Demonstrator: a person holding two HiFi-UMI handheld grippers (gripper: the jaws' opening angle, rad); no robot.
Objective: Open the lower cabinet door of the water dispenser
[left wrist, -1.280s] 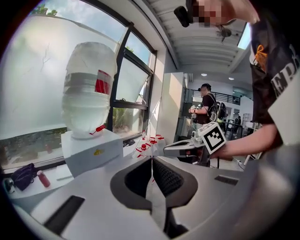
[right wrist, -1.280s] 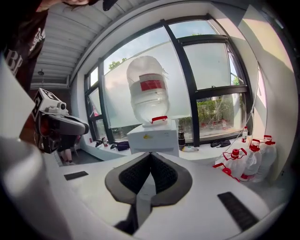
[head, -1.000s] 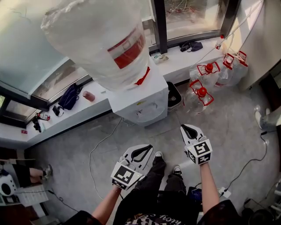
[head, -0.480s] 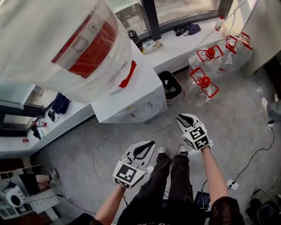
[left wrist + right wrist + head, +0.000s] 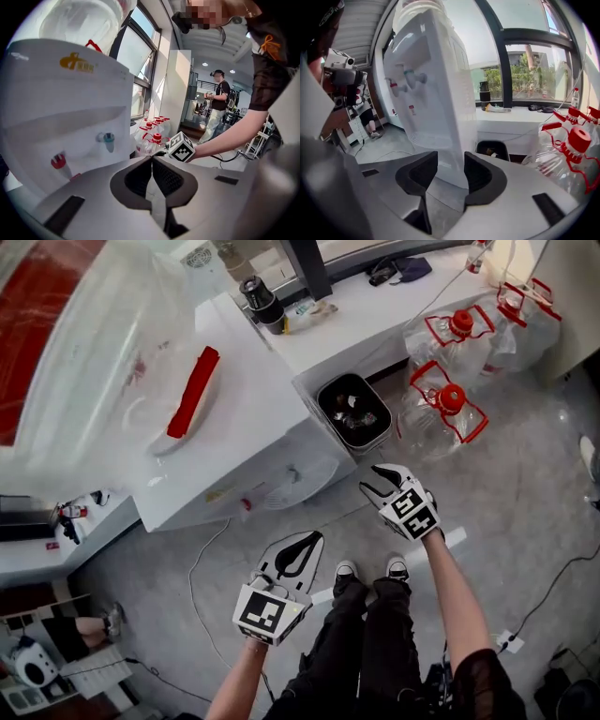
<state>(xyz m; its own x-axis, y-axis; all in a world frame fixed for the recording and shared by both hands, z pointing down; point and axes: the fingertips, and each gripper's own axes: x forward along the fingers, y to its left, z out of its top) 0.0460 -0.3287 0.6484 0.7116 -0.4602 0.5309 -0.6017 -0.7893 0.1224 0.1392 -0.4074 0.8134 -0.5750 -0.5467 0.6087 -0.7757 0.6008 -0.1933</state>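
White water dispenser (image 5: 272, 432) stands before me, my left gripper (image 5: 302, 542) pressed together empty, my right gripper (image 5: 379, 481) just spreading, nothing between its jaws

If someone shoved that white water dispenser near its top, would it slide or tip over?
Probably tip rather than slide: the water dispenser is tall and narrow, with a big bottle on top. It likely feels top-heavy.

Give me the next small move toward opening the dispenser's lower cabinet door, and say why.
Probably carry the right gripper forward and lower to the lower front of the water dispenser. Its jaws have just been opening, stand apart with nothing between them, and are short of it; the left gripper is shut.
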